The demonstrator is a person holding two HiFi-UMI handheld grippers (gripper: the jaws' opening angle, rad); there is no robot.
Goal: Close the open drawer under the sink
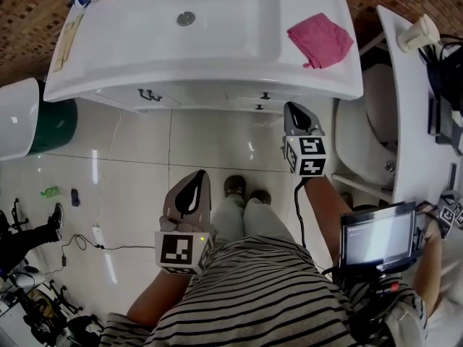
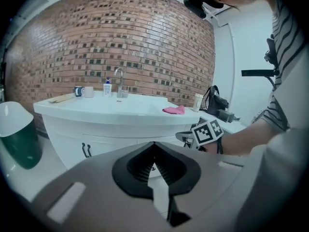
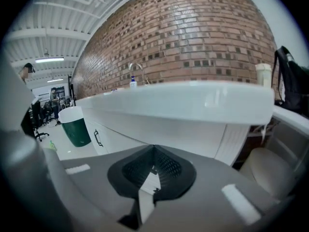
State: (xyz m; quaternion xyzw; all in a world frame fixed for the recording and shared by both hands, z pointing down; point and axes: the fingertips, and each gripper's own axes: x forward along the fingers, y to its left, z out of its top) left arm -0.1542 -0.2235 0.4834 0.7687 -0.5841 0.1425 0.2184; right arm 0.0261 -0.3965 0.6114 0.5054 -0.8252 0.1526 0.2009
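Striped shirt (image 1: 275, 295) in the foreground, we stand on the tiled floor (image 1: 217, 139) facing the white sink (image 1: 202, 72), a gripper in each hand. Our left gripper (image 1: 195, 181) hangs low and well back from the cabinet; its own view shows the two fingers pressed together at the tips with nothing between them. Our right gripper (image 1: 296, 110) is out ahead, its tip just beside the cabinet front, near the small knob of the drawer (image 1: 281, 106) under the sink's right half. Its fingers, too, meet at the tips and carry nothing, and we cannot tell whether the tip touches the drawer front.

As for the job, the drawer front looks level, or very nearly level, with the panels around it. From above it sits tucked beneath the sink's rim, and neither gripper view shows a box standing out from the cabinet. We judge the closing done or within a last nudge of it, though a narrow gap could hide under the rim. What may be left is a final press from the right gripper and a check that the front sits flush.

Around us, a pink cloth (image 1: 321, 40) lies on the sink's right shoulder, a green bin (image 1: 52, 125) stands to the left, and a small screen (image 1: 377, 238) rides by our right arm.
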